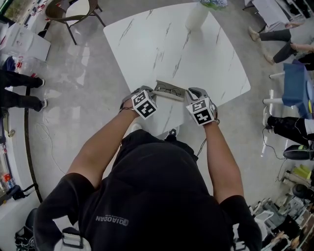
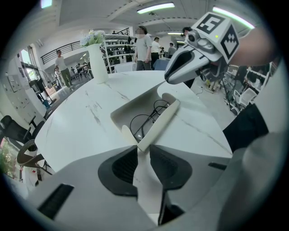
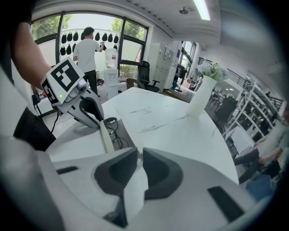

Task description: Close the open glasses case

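Note:
The open white glasses case (image 1: 169, 91) lies near the front edge of the marble table (image 1: 196, 59), with dark wire-rimmed glasses (image 2: 145, 122) in its tray. Its lid (image 2: 160, 122) stands up along the tray's near side. My left gripper (image 2: 141, 148) is shut on the lid's left end, which reaches right into the jaw tips. My right gripper (image 3: 139, 155) is shut with nothing in it. It hangs just above the case's right end, and its pointed tip (image 2: 169, 79) shows in the left gripper view. The lid (image 3: 106, 135) also shows in the right gripper view.
A tall white vase (image 1: 196, 17) with flowers stands at the table's far side. A chair (image 1: 73, 14) is off the far left corner. Several people's legs and feet show around the room edges. The person's body is close against the table's front edge.

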`<state>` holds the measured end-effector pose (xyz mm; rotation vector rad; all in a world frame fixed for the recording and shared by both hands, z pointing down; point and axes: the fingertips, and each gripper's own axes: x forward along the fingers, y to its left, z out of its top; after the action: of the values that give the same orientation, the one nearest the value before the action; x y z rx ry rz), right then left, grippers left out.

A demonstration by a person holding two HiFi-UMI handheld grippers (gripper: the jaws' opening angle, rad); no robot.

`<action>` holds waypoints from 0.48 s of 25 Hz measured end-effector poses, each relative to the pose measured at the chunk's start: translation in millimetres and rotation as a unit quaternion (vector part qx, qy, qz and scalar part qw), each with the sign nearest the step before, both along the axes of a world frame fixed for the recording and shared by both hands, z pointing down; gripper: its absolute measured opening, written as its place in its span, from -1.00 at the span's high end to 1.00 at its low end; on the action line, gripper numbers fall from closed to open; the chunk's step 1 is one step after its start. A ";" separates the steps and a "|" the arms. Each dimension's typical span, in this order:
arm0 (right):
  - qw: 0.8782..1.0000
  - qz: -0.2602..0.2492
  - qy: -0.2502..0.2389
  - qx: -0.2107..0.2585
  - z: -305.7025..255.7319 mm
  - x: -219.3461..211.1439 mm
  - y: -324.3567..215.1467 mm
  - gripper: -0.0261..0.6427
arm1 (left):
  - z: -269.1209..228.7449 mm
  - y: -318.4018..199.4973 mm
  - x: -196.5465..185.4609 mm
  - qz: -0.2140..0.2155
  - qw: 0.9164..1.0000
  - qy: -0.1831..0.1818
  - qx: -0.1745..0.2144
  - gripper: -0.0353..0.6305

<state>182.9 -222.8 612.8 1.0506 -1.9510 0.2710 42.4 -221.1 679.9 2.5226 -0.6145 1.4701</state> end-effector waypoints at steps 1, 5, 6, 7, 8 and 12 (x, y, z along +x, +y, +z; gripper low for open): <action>1.000 -0.001 0.000 0.000 0.2 0.0 2.0 0.81 | 0.0 0.7 0.3 0.000 1.000 0.000 0.000 0.63; 1.000 -0.007 0.003 0.001 0.8 -1.7 7.4 0.81 | -0.9 -0.3 0.9 -0.002 1.000 0.002 0.002 0.63; 1.000 -0.008 0.003 0.001 1.4 -1.9 8.6 0.80 | -0.9 -0.9 0.8 -0.003 1.000 0.002 0.003 0.63; 1.000 -0.009 0.004 0.001 2.2 -2.0 9.8 0.80 | -0.7 -1.1 0.8 -0.003 1.000 0.001 0.004 0.63; 1.000 -0.009 0.004 0.001 2.8 -2.2 11.0 0.80 | -0.4 -0.7 0.6 -0.003 1.000 0.001 0.003 0.63; 1.000 -0.011 0.004 0.002 4.5 -4.4 14.8 0.80 | 0.9 0.1 0.0 -0.002 1.000 0.000 0.002 0.63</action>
<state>178.5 -208.0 617.2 1.0298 -1.9554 0.2505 42.5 -221.0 680.8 2.5225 -0.6235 1.4686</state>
